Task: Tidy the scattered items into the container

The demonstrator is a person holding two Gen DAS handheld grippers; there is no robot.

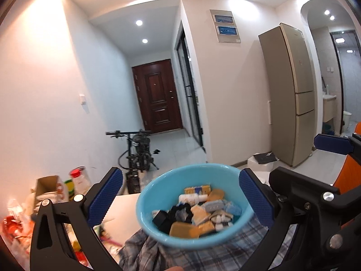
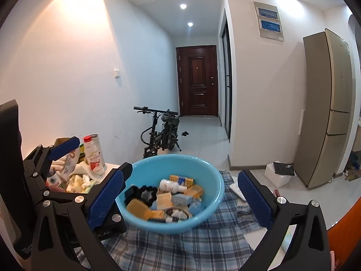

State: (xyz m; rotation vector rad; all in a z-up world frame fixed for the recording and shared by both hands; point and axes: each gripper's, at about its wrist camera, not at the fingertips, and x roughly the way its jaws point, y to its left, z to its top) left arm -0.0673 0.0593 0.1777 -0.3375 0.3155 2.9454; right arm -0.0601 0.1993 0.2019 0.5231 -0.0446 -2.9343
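I am holding my left claw [image 1: 180, 201] wide, gripping nothing, with the light blue basin [image 1: 158, 187] sitting between its fingers and slightly ahead. My right claw [image 2: 181, 197] is also spread wide and carrying nothing, framing the same basin from its own side. The basin is resting on a plaid cloth [image 2: 185, 246] over the surface, already loaded with small items [image 2: 171, 198]: soap-like tan bars, a little white bottle, a black scrunchie and packets. Left of my right claw, a clutter heap [image 2: 76, 176] with a red-capped bottle [image 2: 93, 155] is crowding the surface edge. I judge the tidying nearly done. The risk: the basin is perched on loose, wrinkled cloth, so nudging its rim with a finger could tip it and spill everything.
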